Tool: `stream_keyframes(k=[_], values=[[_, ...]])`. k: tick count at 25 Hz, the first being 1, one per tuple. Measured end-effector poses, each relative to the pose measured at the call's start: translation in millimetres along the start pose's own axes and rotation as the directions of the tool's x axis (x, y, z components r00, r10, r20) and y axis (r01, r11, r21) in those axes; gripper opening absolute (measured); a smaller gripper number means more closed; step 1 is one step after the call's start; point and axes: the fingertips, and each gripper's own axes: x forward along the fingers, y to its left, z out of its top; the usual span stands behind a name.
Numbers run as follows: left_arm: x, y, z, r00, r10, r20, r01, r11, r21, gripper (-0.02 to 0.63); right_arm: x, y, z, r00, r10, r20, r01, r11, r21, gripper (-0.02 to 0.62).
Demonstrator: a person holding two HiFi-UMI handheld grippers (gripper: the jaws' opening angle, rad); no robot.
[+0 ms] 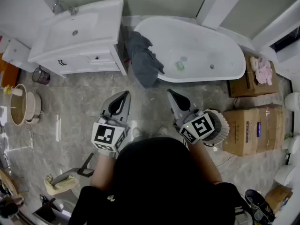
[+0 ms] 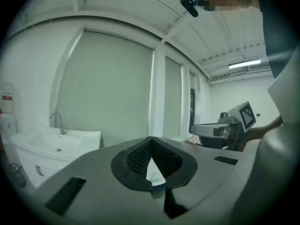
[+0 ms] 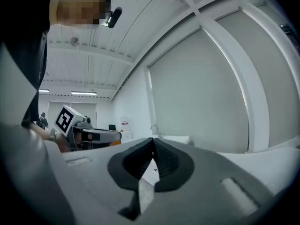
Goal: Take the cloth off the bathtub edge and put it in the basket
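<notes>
A dark grey cloth (image 1: 143,59) hangs over the left end of the white bathtub (image 1: 201,41), draped from the rim down to the floor. Both grippers are held level above the grey floor, short of the tub. My left gripper (image 1: 126,94) is shut and holds nothing; it points toward the cloth, which lies a little beyond it and to its right. My right gripper (image 1: 170,92) is also shut and empty, just below the tub's front wall. A white ribbed basket (image 1: 221,125) stands on the floor to the right, partly hidden behind the right gripper's marker cube. In the gripper views the left gripper (image 2: 151,139) and the right gripper (image 3: 153,140) have their jaws closed together.
A white vanity with a sink (image 1: 77,36) stands left of the tub. Cardboard boxes (image 1: 251,128) sit at the right, one by the tub's end with pink cloth (image 1: 262,70) on it. A wooden bucket (image 1: 21,104) is at the far left. A small green thing (image 1: 180,65) lies inside the tub.
</notes>
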Motion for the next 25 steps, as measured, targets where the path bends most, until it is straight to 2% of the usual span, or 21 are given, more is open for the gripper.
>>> stream_keyframes(k=[11, 21, 25], values=[[30, -26, 0, 1.0, 0.026, -0.004, -0.026, 1.0, -0.012, 0.012, -21, -33, -4, 1.0, 0.018, 0.009, -0.018, 1.0, 0.001, -0.005], [68, -68, -8, 0.998, 0.054, -0.043, -0.055, 0.998, -0.017, 0.013, -61, -91, -12, 0.999, 0.018, 0.027, -0.02, 0.998, 0.065, -0.003], [80, -69, -15, 0.996, 0.064, -0.066, -0.066, 0.997, -0.037, 0.014, -60, -110, -16, 1.0, 0.016, 0.024, -0.018, 0.995, 0.097, -0.003]])
